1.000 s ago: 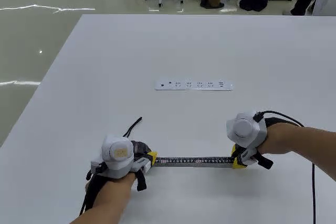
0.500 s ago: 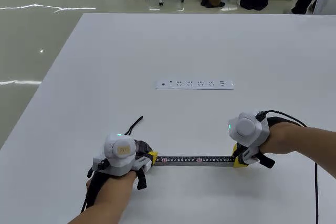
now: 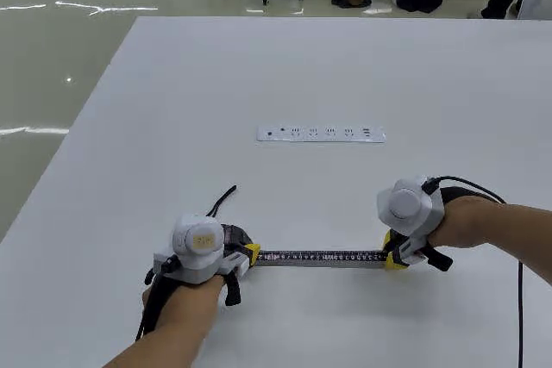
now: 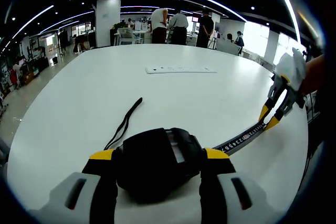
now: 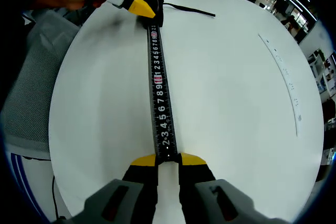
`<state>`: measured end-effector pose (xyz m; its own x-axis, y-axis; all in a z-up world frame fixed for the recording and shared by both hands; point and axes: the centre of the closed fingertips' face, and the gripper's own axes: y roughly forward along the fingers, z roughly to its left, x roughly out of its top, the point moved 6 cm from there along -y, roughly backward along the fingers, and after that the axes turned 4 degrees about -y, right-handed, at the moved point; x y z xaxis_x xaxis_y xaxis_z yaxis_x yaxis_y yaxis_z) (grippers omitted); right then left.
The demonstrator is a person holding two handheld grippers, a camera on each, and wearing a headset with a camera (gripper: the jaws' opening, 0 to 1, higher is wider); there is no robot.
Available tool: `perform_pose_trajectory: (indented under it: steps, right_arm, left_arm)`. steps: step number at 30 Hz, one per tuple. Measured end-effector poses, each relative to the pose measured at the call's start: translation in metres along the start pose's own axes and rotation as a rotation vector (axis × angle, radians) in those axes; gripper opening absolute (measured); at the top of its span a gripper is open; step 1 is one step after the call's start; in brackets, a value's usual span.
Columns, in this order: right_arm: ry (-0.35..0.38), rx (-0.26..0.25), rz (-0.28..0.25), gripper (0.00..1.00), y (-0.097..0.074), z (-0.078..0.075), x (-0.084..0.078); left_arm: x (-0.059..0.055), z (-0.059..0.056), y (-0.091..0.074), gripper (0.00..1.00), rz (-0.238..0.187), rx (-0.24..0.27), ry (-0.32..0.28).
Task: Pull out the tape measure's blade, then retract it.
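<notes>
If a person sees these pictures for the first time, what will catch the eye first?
The blade lies stretched flat across the white table, between the left gripper clamped on the black case and the right gripper pinching its tip. Beyond it lies a power strip.

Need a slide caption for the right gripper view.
Right gripper pinches the blade tip; left gripper holds the case.

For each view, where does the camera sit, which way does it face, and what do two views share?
Head view: on the headset, facing down at the table; both forearms, left gripper and right gripper show.
Left gripper view: on the left gripper, facing across the table over the case its jaws clamp.
Right gripper view: on the right gripper, facing along the blade its jaws pinch, toward the left gripper.
Shared: both gripper views show the blade.
</notes>
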<state>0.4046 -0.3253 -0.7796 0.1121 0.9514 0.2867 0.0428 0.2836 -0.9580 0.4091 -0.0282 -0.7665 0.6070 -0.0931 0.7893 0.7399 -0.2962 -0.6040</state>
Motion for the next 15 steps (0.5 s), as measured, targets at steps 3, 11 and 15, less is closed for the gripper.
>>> perform_pose_trajectory:
  steps: [3, 11, 15]
  right_arm:
    - [0.01, -0.002, -0.013, 0.14, -0.0002, 0.0002, -0.0006]
    - [0.006, -0.003, -0.007, 0.14, 0.0005, -0.0002, 0.0003]
    - [0.008, -0.006, -0.008, 0.14, 0.0006, 0.0001, 0.001]
  left_arm:
    - [-0.0002, 0.0002, -0.0001, 0.59, 0.001, -0.003, 0.008]
    - [-0.0014, 0.0005, -0.0008, 0.59, -0.004, -0.013, 0.016]
    - [-0.0024, 0.0004, -0.0013, 0.59, -0.012, -0.022, 0.025]
